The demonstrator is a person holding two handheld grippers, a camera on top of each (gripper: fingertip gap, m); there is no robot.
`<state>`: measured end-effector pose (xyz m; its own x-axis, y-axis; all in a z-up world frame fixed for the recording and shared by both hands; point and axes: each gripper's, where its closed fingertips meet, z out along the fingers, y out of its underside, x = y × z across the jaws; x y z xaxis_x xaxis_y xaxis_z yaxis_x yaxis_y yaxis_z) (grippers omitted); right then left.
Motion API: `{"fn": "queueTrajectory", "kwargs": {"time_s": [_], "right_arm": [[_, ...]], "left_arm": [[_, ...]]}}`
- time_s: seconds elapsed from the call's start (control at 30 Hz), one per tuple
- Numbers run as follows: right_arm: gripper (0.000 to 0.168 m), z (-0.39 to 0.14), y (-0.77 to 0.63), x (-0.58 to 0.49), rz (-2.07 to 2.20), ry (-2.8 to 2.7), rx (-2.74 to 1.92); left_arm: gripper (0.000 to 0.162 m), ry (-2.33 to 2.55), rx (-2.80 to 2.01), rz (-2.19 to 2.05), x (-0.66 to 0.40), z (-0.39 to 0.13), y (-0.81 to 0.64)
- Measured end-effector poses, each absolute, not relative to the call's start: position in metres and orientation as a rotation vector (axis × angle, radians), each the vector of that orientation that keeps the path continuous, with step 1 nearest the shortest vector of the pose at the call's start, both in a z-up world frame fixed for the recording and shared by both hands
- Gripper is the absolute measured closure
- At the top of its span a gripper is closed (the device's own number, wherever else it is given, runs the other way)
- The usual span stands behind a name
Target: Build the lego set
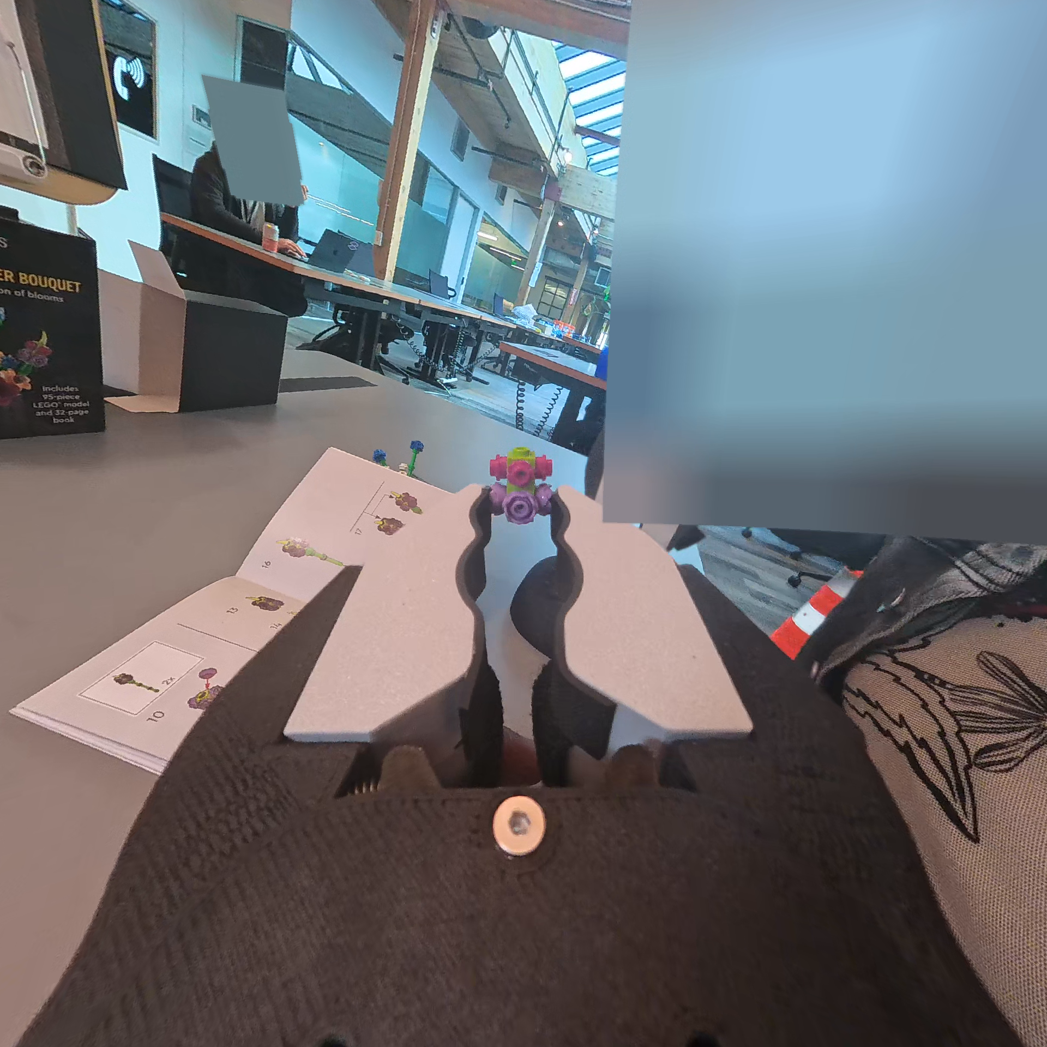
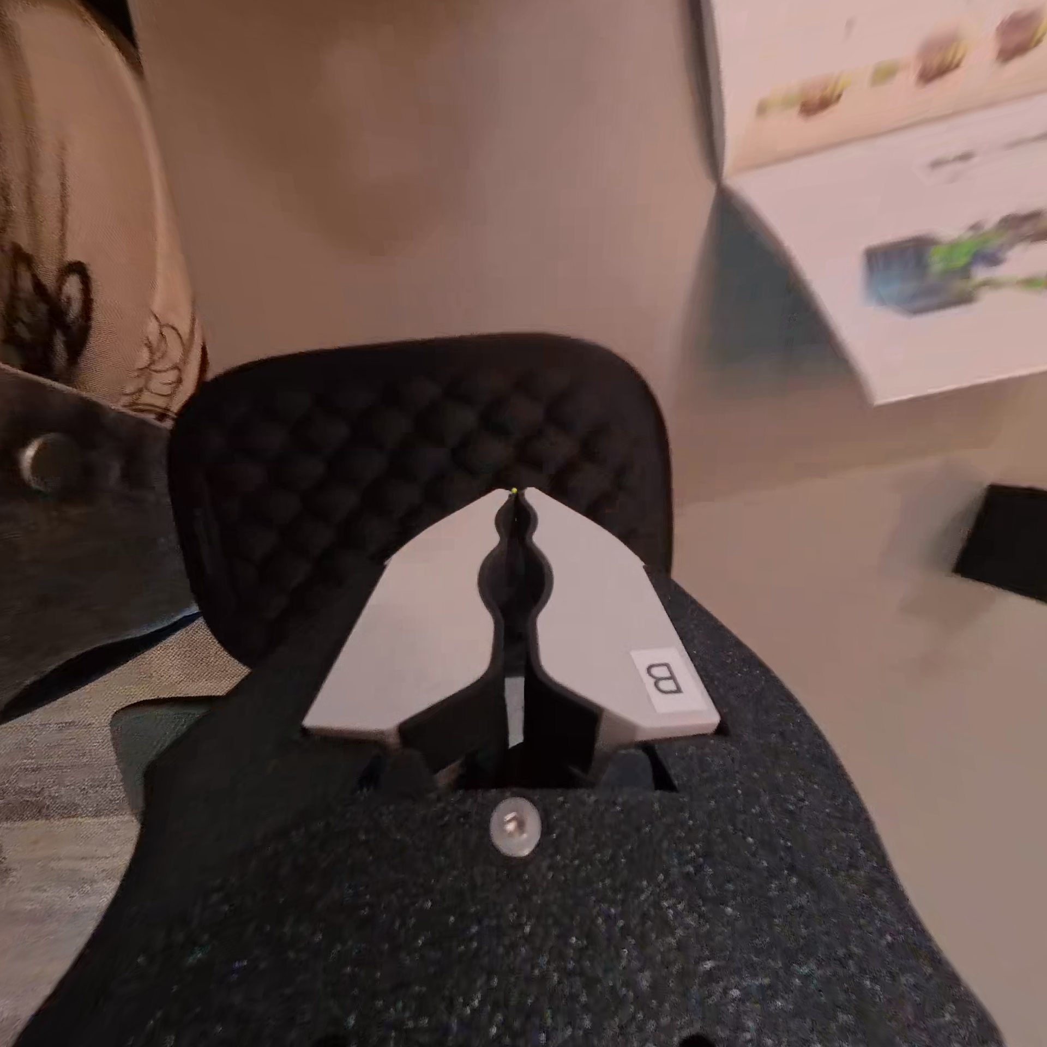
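My left gripper (image 1: pixel 519 501) is shut on a small lego flower cluster (image 1: pixel 519 487). The cluster has purple blossoms at the bottom, a lime green core and magenta studs on top. I hold it upright above the grey table (image 1: pixel 141 510). My right gripper (image 2: pixel 514 498) is shut, and a tiny lime green piece (image 2: pixel 514 490) peeks out at its very tip; the rest of the piece is hidden between the fingers. The right gripper hangs in front of a black quilted pad (image 2: pixel 419 453). The right wrist view is motion-blurred.
An open instruction booklet (image 1: pixel 317 566) lies left of the left gripper and also shows in the right wrist view (image 2: pixel 906 226). Two blue lego flowers on stems (image 1: pixel 416 448) stand behind it. The black set box (image 1: pixel 45 340) and an opened carton (image 1: pixel 198 345) stand far left. A patterned sleeve (image 1: pixel 952 736) is at the right. One gripper's finger ends stand about 20 cm off the other's.
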<state>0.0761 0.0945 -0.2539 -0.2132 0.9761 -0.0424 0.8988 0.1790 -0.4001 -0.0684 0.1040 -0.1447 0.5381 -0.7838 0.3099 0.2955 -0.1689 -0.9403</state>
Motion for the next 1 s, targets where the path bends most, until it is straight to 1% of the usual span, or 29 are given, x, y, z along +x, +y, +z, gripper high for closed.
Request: {"fn": "queueTrajectory", "kwargs": {"time_s": [0.13, 0.2, 0.33, 0.6, 1.0], "right_arm": [[0.168, -0.258, 0.094, 0.076, 0.472, -2.169, -1.817], [0.161, -0.256, 0.093, 0.077, 0.477, -2.161, -1.817], [0.159, -0.252, 0.094, 0.079, 0.46, -2.172, -1.789], [0.164, -0.252, 0.092, 0.075, 0.367, -2.359, -1.57], [0.165, -0.264, 0.094, 0.078, 0.303, -2.398, -1.505]], "left_arm": [[0.143, 0.453, -1.453, -1.009, -0.067, -0.147, 0.105], [0.143, 0.448, -1.454, -1.011, -0.068, -0.146, 0.105], [0.143, 0.439, -1.452, -1.018, -0.069, -0.146, 0.106], [0.144, 0.439, -1.447, -1.017, -0.069, -0.146, 0.105], [0.144, 0.439, -1.448, -1.026, -0.069, -0.146, 0.105]]}}
